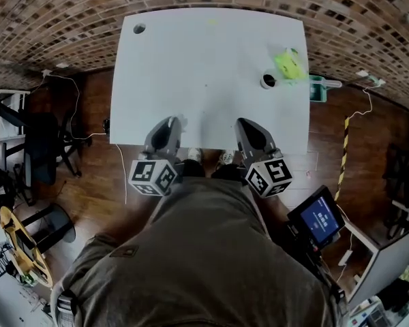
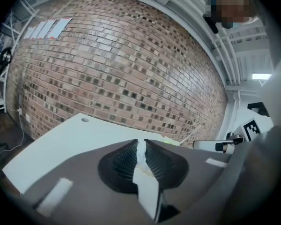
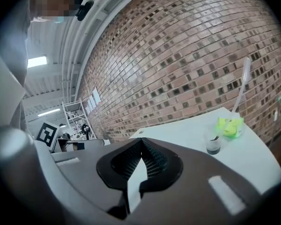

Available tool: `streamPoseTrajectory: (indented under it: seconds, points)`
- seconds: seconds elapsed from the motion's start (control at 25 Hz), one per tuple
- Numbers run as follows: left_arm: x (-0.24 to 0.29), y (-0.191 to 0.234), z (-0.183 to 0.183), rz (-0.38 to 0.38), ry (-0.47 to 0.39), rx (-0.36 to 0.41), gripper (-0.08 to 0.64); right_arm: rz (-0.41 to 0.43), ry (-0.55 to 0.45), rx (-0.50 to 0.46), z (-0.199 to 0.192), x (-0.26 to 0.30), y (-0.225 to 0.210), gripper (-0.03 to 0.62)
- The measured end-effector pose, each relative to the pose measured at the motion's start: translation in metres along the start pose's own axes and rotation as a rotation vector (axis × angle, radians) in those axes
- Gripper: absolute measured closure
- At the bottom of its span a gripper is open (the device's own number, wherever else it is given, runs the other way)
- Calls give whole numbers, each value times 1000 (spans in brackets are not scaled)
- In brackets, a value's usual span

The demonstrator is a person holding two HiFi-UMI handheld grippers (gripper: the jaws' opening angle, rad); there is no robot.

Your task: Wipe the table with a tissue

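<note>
So both tools are hanging over the near edge of the bench [image 1: 191,60], side by side, and neither one is on the job yet. The right tool [image 3: 140,142] has its jaws pressed together with nothing between them. The left tool [image 2: 140,146] is closed down too, but there's a thin white sliver [image 2: 141,150] between its pads. I can't tell if that's a scrap of tissue or just the white bench showing through a hairline gap. My guess for the tissue supply is the one yellow-green packet [image 1: 288,64]. It sits ahead of the right tool and off to its right, well apart from it, with its long axis running roughly away from the tools. The right tool is clearly the nearer one; the left would have to cross over. Just beside the packet, on the side closer to the tools, is one small cup [image 1: 268,81] with something dark in it, so I'd watch that on the way in. Count: two tools, one packet, one cup, plus one teal thing [image 1: 317,88] past the bench's right edge.
</note>
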State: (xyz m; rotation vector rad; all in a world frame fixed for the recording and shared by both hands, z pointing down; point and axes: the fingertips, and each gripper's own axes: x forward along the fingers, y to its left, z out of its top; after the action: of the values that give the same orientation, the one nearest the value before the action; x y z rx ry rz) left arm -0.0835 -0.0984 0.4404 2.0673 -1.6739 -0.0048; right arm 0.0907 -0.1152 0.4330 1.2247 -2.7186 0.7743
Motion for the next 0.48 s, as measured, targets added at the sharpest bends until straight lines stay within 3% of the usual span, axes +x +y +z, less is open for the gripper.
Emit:
streamPoseTrajectory:
  seconds: [0.48]
  points:
    - [58,43,-87,78,203,8,520,-70,125,52,-36,11,-37,580]
